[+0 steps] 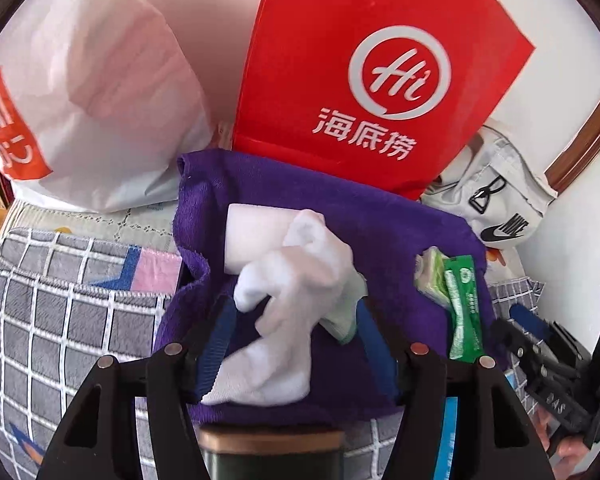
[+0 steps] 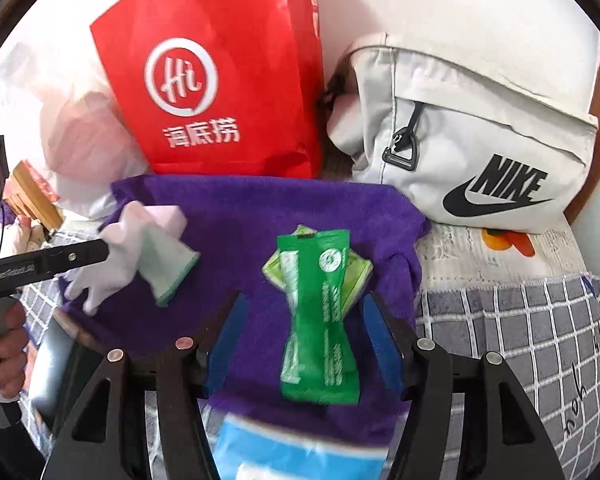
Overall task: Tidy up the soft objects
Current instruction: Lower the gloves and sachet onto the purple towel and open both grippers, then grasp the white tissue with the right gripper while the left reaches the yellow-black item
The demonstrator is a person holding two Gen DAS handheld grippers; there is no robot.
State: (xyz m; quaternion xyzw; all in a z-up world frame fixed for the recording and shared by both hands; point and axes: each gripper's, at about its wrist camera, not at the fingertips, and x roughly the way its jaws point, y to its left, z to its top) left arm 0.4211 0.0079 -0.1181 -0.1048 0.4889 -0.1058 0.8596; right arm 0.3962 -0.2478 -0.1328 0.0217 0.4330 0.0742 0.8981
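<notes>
White glove (image 1: 284, 304): crumpled on the purple towel (image 1: 380, 220), between the left tongs (image 1: 296, 344), spread wide, not gripped.
White sponge block (image 1: 256, 236): under the glove's far end.
Green sachet (image 2: 320, 320): lying across a green packet (image 2: 356, 276), between the right tongs (image 2: 304, 344), spread wide.
Behind: red Haidilao bag (image 2: 220, 80), Nike bag (image 2: 480, 152).
Underneath: checked blanket (image 1: 60, 300).
</notes>
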